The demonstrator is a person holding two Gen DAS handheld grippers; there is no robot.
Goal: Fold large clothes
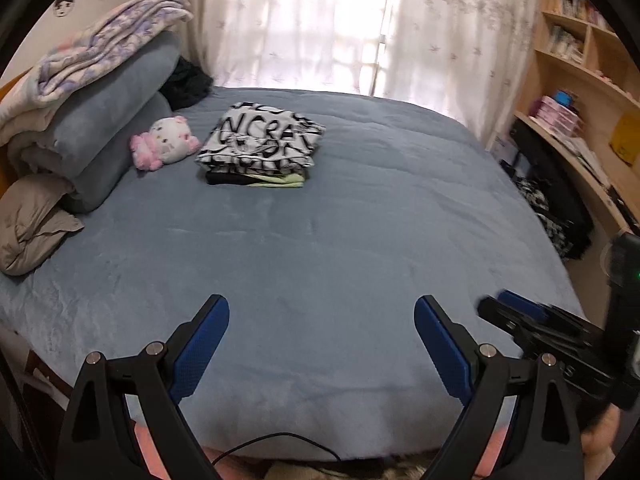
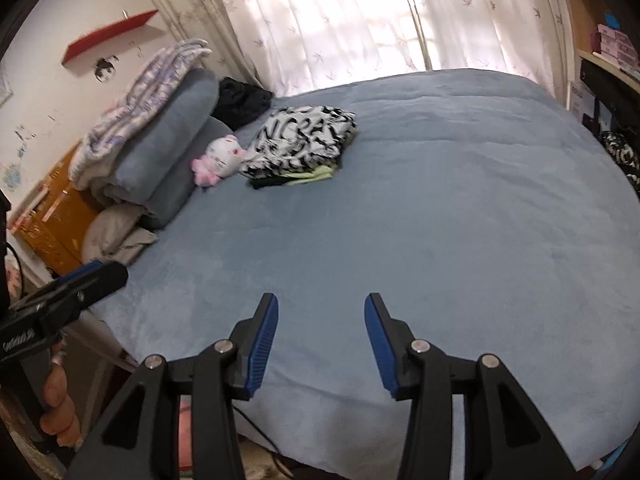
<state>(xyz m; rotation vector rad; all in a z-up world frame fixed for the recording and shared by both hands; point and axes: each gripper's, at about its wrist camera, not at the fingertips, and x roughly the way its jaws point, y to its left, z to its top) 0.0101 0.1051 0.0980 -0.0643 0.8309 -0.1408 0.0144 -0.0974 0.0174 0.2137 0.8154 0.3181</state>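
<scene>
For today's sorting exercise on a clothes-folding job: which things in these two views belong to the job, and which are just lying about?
Belongs to the job:
- folded clothes pile
- blue bed cover, the work surface
- left gripper, open, holding nothing
- right gripper, open, holding nothing

Just lying about:
- pink plush toy
- rolled bedding stack
- grey pillow
- bookshelf

A bed covered in a blue-grey plush blanket (image 1: 320, 260) fills the view. Along its left edge lie a rolled blue-grey duvet (image 1: 116, 120), topped by a folded lilac-patterned quilt (image 1: 100, 48), and a crumpled beige pillow (image 1: 32, 224). A pink-and-white plush toy (image 1: 166, 142) rests against the duvet. Sheer floral curtains (image 1: 320, 20) hang beyond the far edge. Wooden shelving (image 1: 580, 80) stands past the right edge.
</scene>
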